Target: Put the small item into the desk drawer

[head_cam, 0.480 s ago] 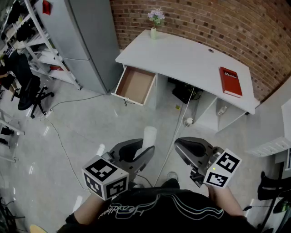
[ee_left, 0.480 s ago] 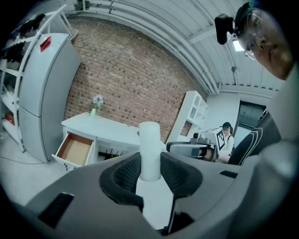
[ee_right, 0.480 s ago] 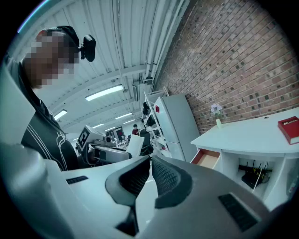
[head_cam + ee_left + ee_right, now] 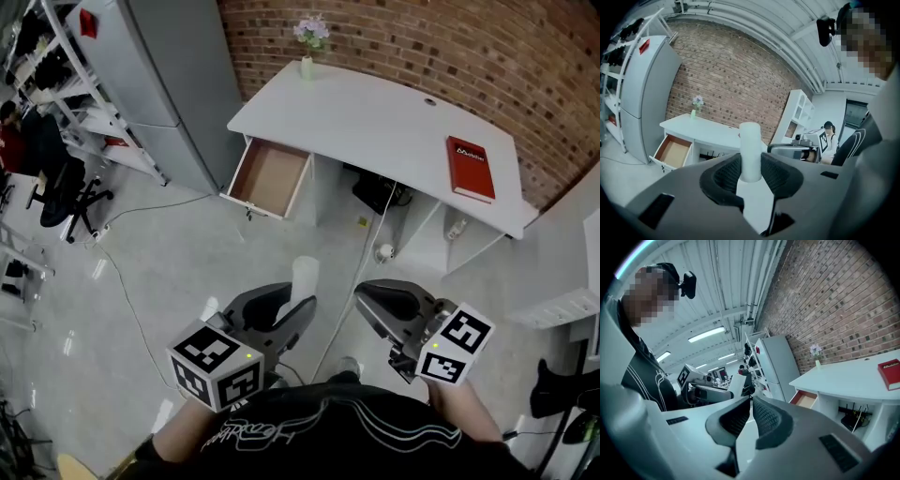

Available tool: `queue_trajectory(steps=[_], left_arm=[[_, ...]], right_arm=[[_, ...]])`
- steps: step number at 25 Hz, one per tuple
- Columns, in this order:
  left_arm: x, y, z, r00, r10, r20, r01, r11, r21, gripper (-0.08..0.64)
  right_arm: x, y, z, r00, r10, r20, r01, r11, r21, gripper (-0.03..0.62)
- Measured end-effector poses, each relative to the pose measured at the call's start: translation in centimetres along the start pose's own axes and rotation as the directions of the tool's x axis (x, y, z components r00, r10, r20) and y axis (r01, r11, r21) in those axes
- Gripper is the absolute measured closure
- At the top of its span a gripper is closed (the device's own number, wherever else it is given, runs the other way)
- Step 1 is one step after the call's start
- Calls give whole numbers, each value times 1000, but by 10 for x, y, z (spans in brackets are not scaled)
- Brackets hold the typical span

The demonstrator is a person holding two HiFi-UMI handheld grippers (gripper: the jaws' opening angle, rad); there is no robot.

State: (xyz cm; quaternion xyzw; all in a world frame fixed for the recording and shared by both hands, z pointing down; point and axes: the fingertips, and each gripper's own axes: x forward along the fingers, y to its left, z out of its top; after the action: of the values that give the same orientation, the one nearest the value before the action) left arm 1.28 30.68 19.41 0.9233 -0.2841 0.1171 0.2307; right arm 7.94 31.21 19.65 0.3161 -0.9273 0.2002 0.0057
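Note:
A small white cylinder stands upright between the jaws of my left gripper, which is shut on it; in the left gripper view the cylinder rises above the black pads. My right gripper is held beside it, shut and empty; in the right gripper view its pads meet. The white desk stands ahead against the brick wall, with its left drawer pulled open and bare brown inside. The same drawer shows at lower left in the left gripper view.
A red book lies on the desk's right side and a small flower vase stands at its far left corner. A grey cabinet flanks the drawer's left. Cables trail on the floor under the desk. Shelving and an office chair stand far left.
The head view has shifted slightly; the desk and drawer appear a little higher and further left. Both grippers keep their positions, the cylinder still held.

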Motion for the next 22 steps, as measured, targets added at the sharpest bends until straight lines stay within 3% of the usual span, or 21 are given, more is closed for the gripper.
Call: queue_trajectory(steps=[12,22], left_arm=[[85,-34,6,996,89,13,-88,995,-49,414],[97,-47,16,981,192,37,-191,981,-31,414]], right_arm=[[-51,-68,7,996,83,-20,-83,996,-29,540],[-65,-85,15,987,161,-1,-161,986,-32,540]])
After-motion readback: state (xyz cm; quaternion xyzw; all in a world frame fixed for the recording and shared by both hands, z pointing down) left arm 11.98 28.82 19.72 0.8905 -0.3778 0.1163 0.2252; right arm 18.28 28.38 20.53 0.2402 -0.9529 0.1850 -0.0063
